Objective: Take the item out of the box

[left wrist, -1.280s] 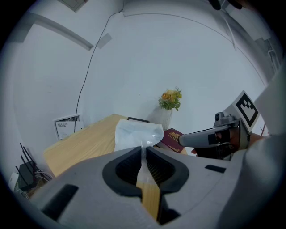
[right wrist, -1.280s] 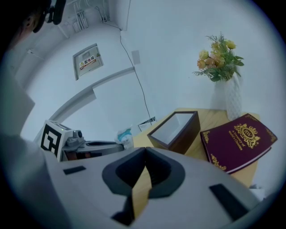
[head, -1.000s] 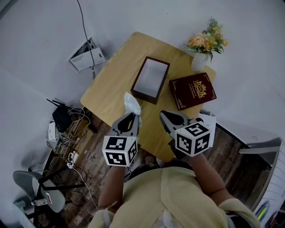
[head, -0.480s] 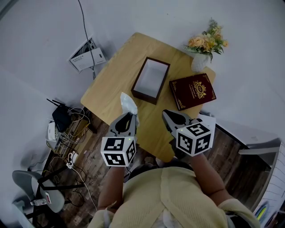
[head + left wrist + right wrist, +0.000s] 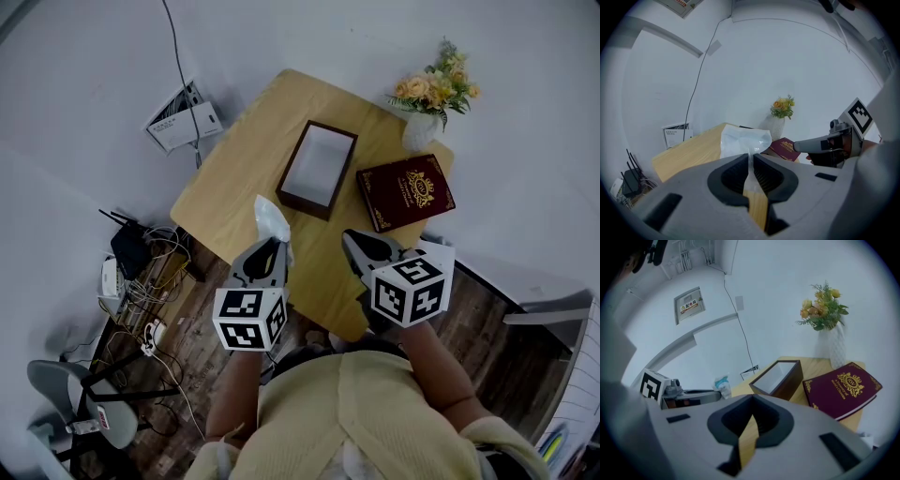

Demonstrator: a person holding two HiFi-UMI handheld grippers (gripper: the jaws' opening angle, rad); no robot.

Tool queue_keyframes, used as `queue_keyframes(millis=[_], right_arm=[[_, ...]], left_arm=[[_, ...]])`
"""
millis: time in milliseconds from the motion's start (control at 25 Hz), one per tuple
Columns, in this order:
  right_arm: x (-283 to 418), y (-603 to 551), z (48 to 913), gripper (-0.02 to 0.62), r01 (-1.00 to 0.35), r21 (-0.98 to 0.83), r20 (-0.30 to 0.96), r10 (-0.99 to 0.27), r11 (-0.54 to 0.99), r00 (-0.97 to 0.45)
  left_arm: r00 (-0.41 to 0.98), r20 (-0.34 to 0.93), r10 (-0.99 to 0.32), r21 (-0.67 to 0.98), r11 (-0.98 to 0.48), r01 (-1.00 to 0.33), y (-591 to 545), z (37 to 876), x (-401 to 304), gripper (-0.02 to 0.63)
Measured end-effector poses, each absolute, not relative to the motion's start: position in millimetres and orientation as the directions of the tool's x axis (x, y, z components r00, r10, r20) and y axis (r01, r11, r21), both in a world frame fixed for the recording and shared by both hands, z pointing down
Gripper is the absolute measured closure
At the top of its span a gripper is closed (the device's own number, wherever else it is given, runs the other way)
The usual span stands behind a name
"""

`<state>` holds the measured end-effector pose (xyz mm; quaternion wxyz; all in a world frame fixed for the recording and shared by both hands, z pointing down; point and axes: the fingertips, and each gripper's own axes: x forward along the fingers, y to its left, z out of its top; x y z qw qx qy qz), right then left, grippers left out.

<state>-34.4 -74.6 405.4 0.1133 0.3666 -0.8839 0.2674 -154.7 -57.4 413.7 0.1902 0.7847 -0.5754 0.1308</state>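
**One packet out, one box bare**

Two claws show at the lower middle of the head view. The left claw (image 5: 271, 244) is clamped on one white crinkled packet (image 5: 272, 217), which stands up from its tips over the near left edge of the desk (image 5: 234, 178), well apart from the box. The right claw (image 5: 351, 242) is closed with nothing between its jaws, just right of the left one.

One dark brown box (image 5: 302, 203) sits open at the desk's centre, its white inside bare. One burgundy book (image 5: 405, 191) with gold print lies just beside it on the right. One white vase (image 5: 420, 129) of yellow flowers stands at the desk's upper right corner.
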Motion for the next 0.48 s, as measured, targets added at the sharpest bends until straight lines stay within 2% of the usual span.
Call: queue_keyframes(millis=[480], right_arm=[[-30.0,-77.0,406.1,0.566,-0.72,-0.385,0.406,-0.595,0.577,-0.694]], left_arm=[[0.307,0.427,-0.851,0.144,-0.271,-0.952,-58.0,412.9,-153.0,0.555]])
